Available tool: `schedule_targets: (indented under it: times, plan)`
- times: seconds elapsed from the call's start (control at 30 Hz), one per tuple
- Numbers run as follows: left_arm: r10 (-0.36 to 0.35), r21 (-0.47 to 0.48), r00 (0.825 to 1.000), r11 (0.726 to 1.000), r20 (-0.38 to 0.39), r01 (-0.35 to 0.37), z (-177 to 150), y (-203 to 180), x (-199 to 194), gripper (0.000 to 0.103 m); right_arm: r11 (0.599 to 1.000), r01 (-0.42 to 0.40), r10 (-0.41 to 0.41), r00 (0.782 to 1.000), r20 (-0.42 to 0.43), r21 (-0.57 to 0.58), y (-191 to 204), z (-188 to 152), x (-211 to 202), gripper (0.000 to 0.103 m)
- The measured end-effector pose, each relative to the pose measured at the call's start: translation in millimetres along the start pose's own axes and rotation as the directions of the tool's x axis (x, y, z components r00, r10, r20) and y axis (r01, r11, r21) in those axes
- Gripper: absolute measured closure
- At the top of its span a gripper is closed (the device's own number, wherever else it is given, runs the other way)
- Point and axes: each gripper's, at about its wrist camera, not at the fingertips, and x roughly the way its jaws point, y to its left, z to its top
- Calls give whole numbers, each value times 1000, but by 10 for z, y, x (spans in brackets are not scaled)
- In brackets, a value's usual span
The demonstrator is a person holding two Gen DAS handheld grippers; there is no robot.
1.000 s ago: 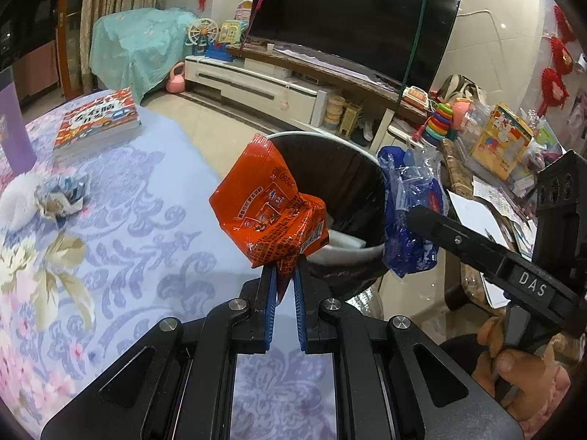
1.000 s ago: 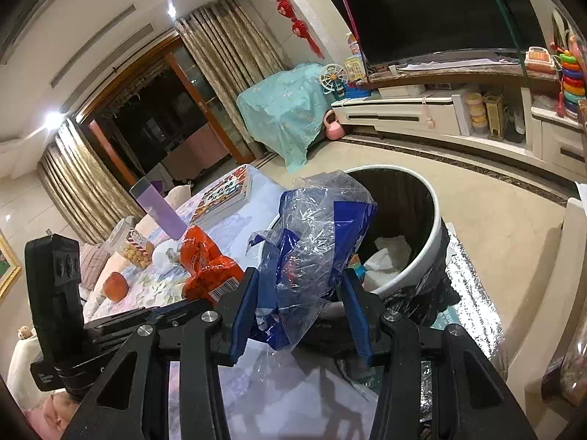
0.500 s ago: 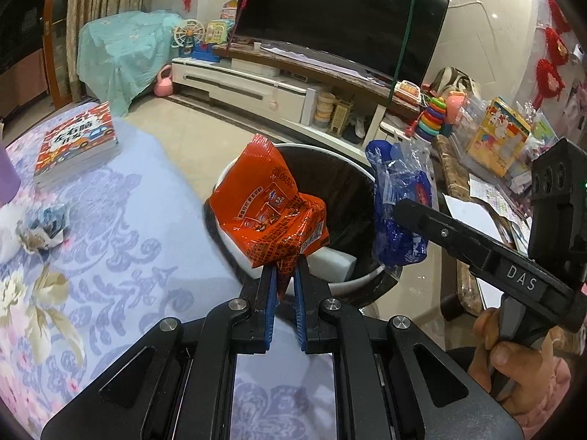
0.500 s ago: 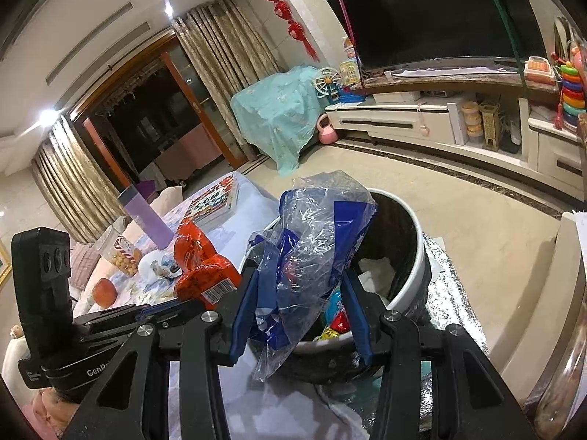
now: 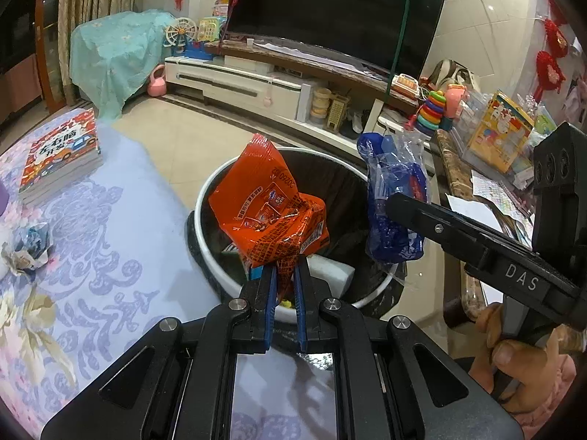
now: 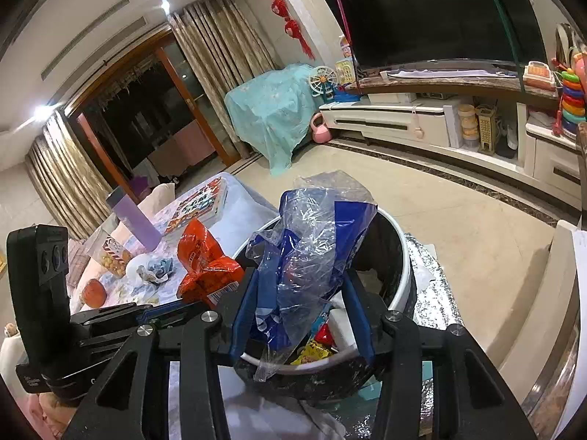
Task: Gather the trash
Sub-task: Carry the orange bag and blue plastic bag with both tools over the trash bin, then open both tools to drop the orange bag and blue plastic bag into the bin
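From the left wrist, the left gripper was clamped tight on the bottom corner of an orange wrapper — held over the bin, which sat at twelve o'clock. The right gripper reached in from three o'clock with a blue bag.

From the right wrist, the right gripper held the blue bag between its half-spread fingers — above the bin. The orange wrapper lay at nine o'clock.

Beige tiled floor, television, curtains
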Motion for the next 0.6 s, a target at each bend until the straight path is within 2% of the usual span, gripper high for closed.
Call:
schedule_targets:
  times: [0.6]
  plan:
    - [-6, 6, 999, 1000, -45, 7, 57, -15, 230, 94, 1000, 23, -24, 999, -41, -11, -40, 68, 145, 54]
